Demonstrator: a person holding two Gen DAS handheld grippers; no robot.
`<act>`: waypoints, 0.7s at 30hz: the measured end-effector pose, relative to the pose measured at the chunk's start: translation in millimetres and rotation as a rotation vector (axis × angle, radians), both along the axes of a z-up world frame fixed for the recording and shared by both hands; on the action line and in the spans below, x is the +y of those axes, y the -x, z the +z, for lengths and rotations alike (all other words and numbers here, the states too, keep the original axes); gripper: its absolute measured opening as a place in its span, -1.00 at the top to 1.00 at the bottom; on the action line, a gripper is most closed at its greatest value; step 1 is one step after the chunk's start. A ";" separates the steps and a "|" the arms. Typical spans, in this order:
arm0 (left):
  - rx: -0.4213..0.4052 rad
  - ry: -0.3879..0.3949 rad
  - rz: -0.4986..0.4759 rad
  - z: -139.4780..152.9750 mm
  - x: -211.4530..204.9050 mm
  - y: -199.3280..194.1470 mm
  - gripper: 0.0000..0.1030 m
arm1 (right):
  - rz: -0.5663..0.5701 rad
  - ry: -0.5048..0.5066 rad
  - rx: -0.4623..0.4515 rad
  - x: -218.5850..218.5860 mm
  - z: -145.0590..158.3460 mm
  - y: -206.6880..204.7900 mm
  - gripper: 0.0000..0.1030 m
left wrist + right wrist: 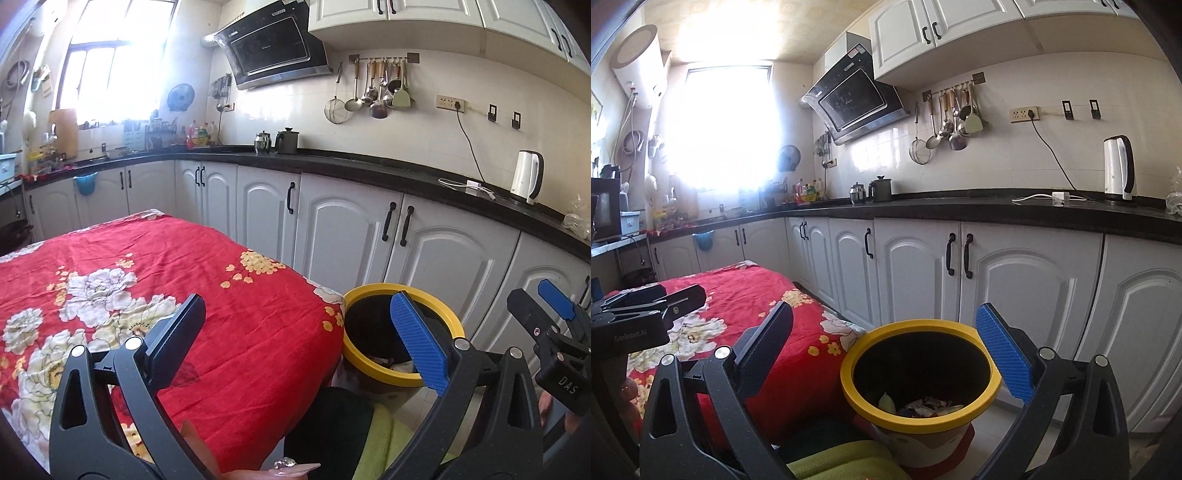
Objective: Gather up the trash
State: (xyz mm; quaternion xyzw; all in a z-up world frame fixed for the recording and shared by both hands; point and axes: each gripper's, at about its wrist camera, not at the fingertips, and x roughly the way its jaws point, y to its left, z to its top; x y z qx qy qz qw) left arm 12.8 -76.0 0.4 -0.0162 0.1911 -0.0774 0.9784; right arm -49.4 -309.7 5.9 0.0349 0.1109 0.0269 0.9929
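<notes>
I am holding the left gripper (299,332) with its jaws spread wide and nothing between them, the dark finger (177,328) hanging over the red flowered tablecloth (207,280) and the blue-padded finger (419,339) crossing in front of the trash bin (373,365). I am keeping the right gripper (890,350) released just as wide, also gripping nothing, its two fingers framing the bin's (919,417) mouth from either side without touching the yellow rim. The bin is standing on the floor just beside the corner of the table, between the cloth's edge and the white lower cabinets (1015,280). Looking down into it from the right wrist view, I am seeing trash (923,404) lying at the bottom: a pale rounded scrap at the left and crumpled wrappers beside it, though I cannot tell exactly what each piece is. From the left wrist view only a sliver of that litter is showing under the near rim. The right gripper's (554,310) tips are appearing at the far side of the bin from the table, parted.
</notes>
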 end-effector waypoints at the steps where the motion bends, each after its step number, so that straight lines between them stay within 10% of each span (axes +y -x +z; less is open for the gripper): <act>1: 0.001 0.000 0.000 -0.4 0.6 0.1 -0.79 | 0.000 0.000 0.001 0.2 -0.4 0.3 -0.88; 21: -0.001 0.001 0.002 -1.1 1.2 -0.3 -0.79 | 0.002 0.001 0.002 1.8 -2.2 0.4 -0.88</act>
